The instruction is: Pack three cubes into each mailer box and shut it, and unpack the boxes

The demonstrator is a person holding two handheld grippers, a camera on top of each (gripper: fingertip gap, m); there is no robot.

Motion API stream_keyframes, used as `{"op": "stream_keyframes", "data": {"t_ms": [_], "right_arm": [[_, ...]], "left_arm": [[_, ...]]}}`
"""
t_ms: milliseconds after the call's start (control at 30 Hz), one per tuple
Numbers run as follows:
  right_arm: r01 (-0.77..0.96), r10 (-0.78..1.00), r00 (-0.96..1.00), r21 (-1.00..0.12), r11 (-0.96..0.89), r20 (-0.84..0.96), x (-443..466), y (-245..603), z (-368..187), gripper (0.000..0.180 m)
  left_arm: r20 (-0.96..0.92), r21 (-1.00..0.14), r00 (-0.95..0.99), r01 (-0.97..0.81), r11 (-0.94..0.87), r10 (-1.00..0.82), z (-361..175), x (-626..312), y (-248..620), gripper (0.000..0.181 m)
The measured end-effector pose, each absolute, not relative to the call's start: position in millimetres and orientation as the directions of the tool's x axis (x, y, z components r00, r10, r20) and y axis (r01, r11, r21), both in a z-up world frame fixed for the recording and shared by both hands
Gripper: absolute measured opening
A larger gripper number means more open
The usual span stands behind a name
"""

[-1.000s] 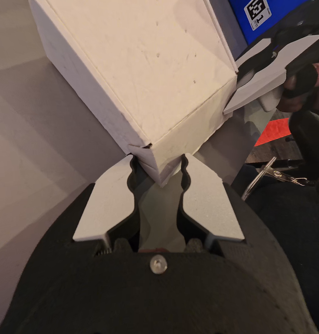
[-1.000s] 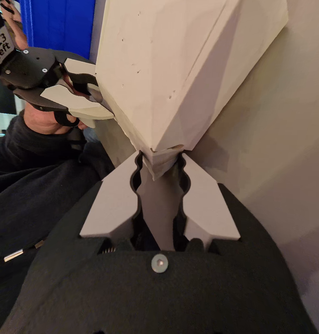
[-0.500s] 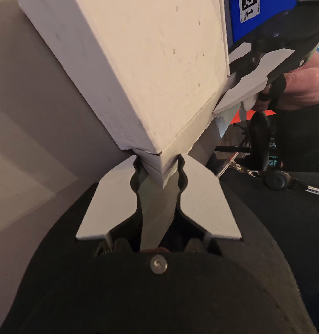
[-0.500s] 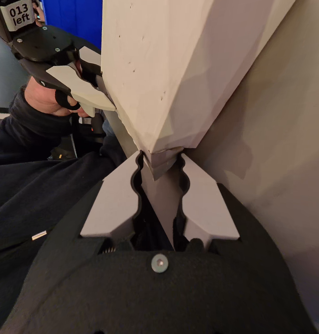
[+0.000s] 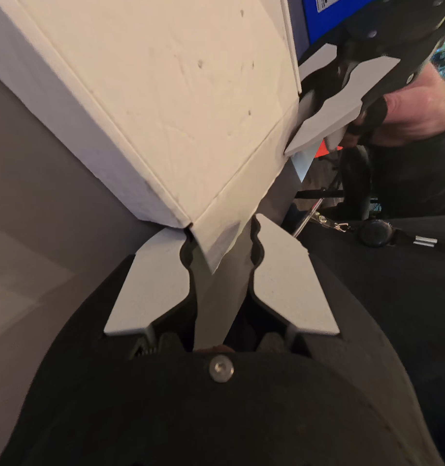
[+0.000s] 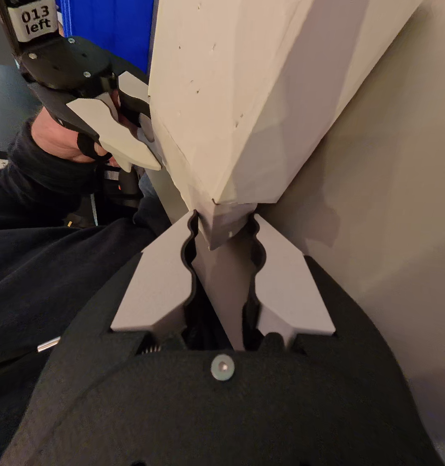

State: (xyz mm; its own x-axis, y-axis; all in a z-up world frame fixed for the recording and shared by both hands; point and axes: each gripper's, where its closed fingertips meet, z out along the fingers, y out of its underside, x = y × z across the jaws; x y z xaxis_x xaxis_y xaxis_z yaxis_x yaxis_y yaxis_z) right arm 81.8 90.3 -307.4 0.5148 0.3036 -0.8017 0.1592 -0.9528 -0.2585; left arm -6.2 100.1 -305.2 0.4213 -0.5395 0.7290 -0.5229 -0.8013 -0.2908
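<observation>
Cardboard fills the upper half of both wrist views: one white mailer box, closed, tilted up off the grey table with its corners pointing down at the cameras.

At the lower centre of the left wrist view, the left gripper has its two grey fingers parted only a little, with the box's bottom corner flap sitting down between the tips. The left finger touches the cardboard; whether the right one does I cannot tell, so it looks like a light pinch on that corner rather than a firm clamp. At the upper right of that same view the other tool meets the far corner of the box, with a person's hand wrapped round its handle and a blue panel behind it.

From the right wrist view, the right gripper stands the same way at centre frame: narrowly apart, its tips on either side of a small folded corner of the box, which they appear to hold. At the upper left of this frame the left tool presses against the box's side edge, carried by a hand in a black fingerless glove. Dark clothing fills the lower left.
</observation>
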Motion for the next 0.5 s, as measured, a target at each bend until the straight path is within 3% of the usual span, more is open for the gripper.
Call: {"op": "stream_keyframes", "data": {"t_ms": [333,500], "right_arm": [[0.225,0.436,0.583,-0.379,-0.897,-0.685,86.8,93.2,-306.6,0.042],[0.262,0.473,0.568,-0.397,-0.880,-0.673,84.3,92.1,-310.8,0.041]], "left_arm": [[0.508,-0.494,0.404,-0.587,-0.641,-0.761,-306.9,-20.6,93.3,0.044],[0.249,-0.560,0.410,-0.678,-0.476,-0.878,-321.1,-24.8,97.6,0.038]]}}
